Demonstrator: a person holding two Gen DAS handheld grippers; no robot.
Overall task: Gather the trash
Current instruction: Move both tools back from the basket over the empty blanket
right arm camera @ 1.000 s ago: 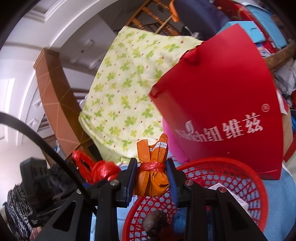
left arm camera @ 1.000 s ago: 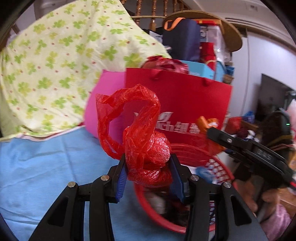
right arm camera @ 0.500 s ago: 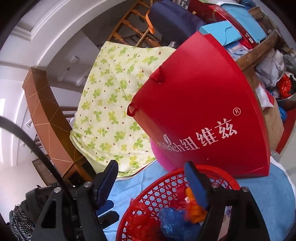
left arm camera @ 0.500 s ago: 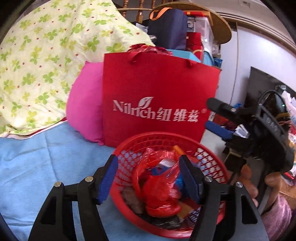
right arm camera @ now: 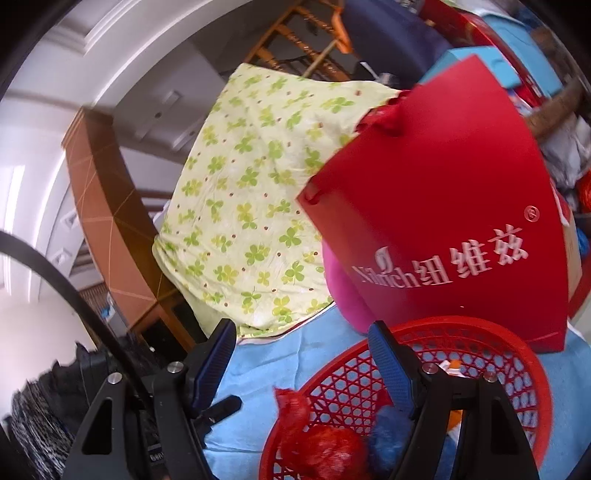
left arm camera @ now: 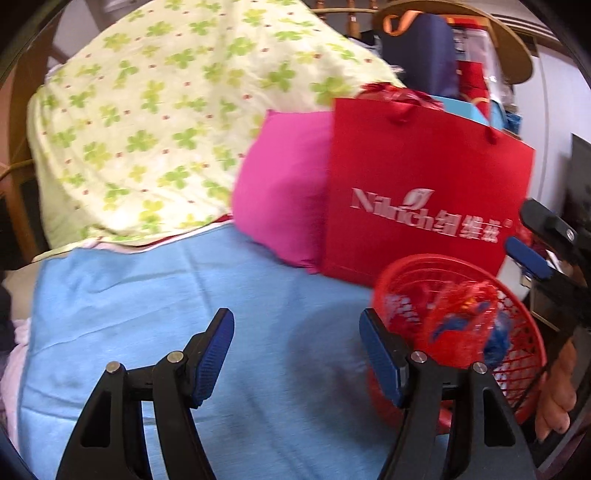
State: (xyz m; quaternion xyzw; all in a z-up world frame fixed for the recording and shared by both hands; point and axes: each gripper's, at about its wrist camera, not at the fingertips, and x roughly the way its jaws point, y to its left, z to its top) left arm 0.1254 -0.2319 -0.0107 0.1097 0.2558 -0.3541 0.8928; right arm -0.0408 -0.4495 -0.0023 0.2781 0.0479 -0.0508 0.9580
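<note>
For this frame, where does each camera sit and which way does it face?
Left wrist: on the left hand-held gripper, angled down at the blue cloth; right hand-held gripper and a hand at right.
Right wrist: on the right hand-held gripper, facing nearly level over the red basket.
Shared: basket, red paper bag, clover-print quilt.

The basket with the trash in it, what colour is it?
Red basket, an open lattice; clearest in the right wrist view.

A cluttered home: a clover-print quilt (left arm camera: pixel 177 122) and pink pillow (left arm camera: pixel 284 192) lie heaped beside a red gift bag (left arm camera: pixel 424 199), with wooden stair balusters (right arm camera: pixel 295 33) behind.
</note>
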